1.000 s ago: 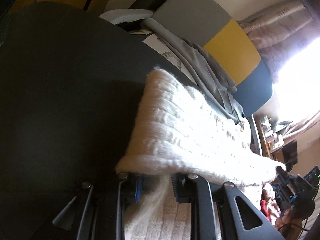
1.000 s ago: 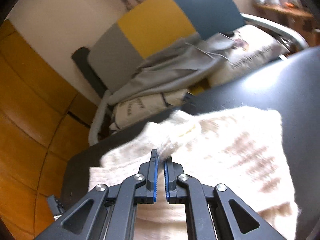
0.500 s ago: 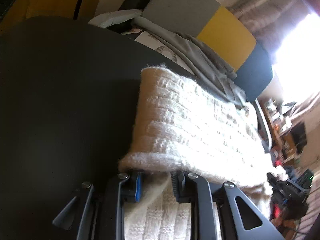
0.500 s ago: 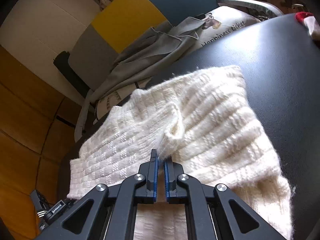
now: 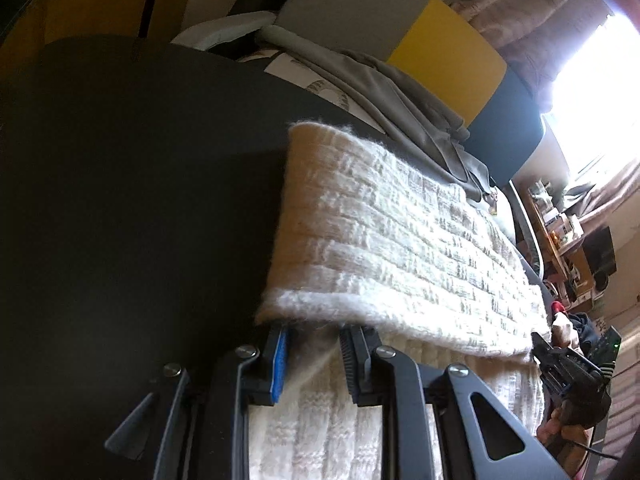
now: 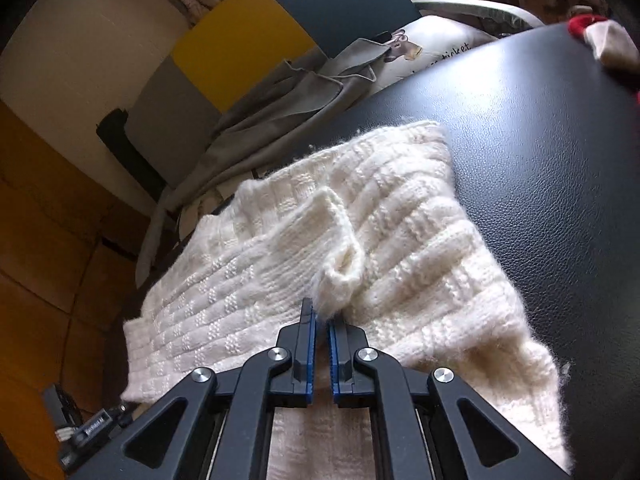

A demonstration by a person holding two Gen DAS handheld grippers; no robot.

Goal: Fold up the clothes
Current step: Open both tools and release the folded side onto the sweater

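Observation:
A cream knitted sweater [image 5: 400,240] lies folded over itself on the black padded table [image 5: 140,200]. Its fuzzy folded edge rests across the tips of my left gripper [image 5: 314,330], whose jaws stand apart with only loose fuzz between them. In the right wrist view the sweater [image 6: 400,220] spreads across the table [image 6: 540,140], and my right gripper [image 6: 320,312] is shut on a bunched cuff-like fold at its middle. From the left wrist view the right gripper [image 5: 560,364] shows at the sweater's far end, held by a hand [image 5: 564,328].
A grey garment [image 6: 280,100] and a printed cushion [image 6: 436,40] lie on a grey, yellow and blue chair behind the table. A red and white item [image 6: 600,36] sits at the table's far right. Cluttered shelves [image 5: 560,224] stand by a bright window.
The folded sweater layer has come down flatter onto the table. The right gripper has lowered with its held fold, and the left jaws stand slightly closer together.

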